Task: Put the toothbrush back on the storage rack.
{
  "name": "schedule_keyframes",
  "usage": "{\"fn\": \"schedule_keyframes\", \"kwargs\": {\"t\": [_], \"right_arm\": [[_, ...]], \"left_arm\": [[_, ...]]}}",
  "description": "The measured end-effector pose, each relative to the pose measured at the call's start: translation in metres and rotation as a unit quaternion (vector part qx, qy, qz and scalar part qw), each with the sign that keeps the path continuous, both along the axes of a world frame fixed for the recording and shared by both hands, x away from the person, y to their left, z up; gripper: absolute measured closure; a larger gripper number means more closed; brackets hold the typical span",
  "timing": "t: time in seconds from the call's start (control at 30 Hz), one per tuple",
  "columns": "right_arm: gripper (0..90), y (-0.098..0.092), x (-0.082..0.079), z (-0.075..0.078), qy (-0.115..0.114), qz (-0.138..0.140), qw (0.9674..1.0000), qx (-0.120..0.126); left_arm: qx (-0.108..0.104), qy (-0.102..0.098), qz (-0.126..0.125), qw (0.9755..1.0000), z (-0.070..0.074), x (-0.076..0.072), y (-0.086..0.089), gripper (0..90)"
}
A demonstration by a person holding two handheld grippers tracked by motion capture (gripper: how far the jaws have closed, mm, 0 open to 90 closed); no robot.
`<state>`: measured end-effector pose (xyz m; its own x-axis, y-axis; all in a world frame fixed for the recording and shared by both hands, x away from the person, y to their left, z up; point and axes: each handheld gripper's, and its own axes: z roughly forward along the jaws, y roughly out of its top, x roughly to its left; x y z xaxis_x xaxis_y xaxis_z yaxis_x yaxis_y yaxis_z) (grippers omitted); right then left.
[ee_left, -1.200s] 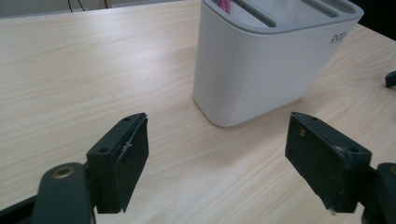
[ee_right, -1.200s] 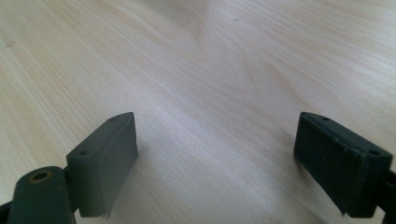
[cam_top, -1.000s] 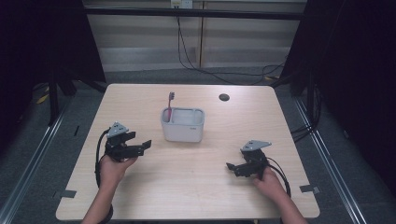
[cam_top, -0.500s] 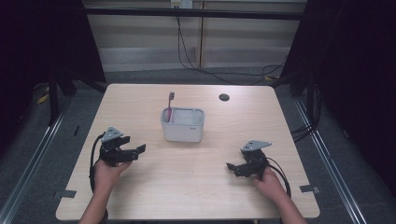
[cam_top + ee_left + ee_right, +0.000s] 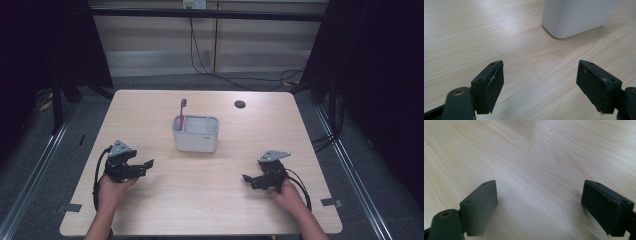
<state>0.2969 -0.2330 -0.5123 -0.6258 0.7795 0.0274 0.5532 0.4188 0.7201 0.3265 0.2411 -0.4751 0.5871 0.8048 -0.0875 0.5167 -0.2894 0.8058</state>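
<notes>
We note both hand-held grippers released on the bench (image 5: 210, 200): left hand-held gripper (image 5: 145, 167) nearest the white holder (image 5: 196, 140) with toothbrush (image 5: 182, 111); right hand-held gripper (image 5: 248, 180) well apart.

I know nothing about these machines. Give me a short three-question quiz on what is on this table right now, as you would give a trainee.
1. True or false: the toothbrush stands in the left end of the white holder.
2. Which tool lies nearer the holder: the left tool or the right tool?
3. Fill in: both tools are ____, with nothing between their jaws.

Key:
1. True; it sticks up from the holder's left compartment.
2. The left tool; its own view shows the holder's corner just ahead.
3. Open; only bare table shows between the jaws.
</notes>
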Motion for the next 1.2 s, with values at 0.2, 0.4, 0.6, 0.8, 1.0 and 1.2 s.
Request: {"fn": "schedule_keyframes", "kwargs": {"t": [0.2, 0.4, 0.6, 0.8, 1.0, 1.2], "right_arm": [[13.0, 0.0, 0.0, 0.0, 0.0, 0.0, 1.0, 0.0], [12.9, 0.0, 0.0, 0.0, 0.001, 0.0, 1.0, 0.0], [12.9, 0.0, 0.0, 0.0, 0.0, 0.0, 1.0, 0.0], [12.9, 0.0, 0.0, 0.0, 0.0, 0.0, 1.0, 0.001], [12.9, 0.0, 0.0, 0.0, 0.0, 0.001, 1.0, 0.001], [12.9, 0.0, 0.0, 0.0, 0.0, 0.001, 1.0, 0.001]], "left_arm": [[0.017, 0.004, -0.006, 0.9998, -0.004, -0.002, -0.001, 21.8], [0.033, 0.008, -0.01, 0.9994, -0.007, -0.003, -0.001, 21.5], [0.049, 0.016, -0.017, 0.9985, -0.011, -0.003, -0.003, 21.2], [0.06, 0.022, -0.02, 0.9977, -0.016, -0.003, -0.006, 20.9], [0.062, 0.028, -0.02, 0.9975, -0.019, -0.003, -0.007, 20.8], [0.073, 0.031, -0.023, 0.9966, -0.021, -0.002, -0.01, 20.9]]}}
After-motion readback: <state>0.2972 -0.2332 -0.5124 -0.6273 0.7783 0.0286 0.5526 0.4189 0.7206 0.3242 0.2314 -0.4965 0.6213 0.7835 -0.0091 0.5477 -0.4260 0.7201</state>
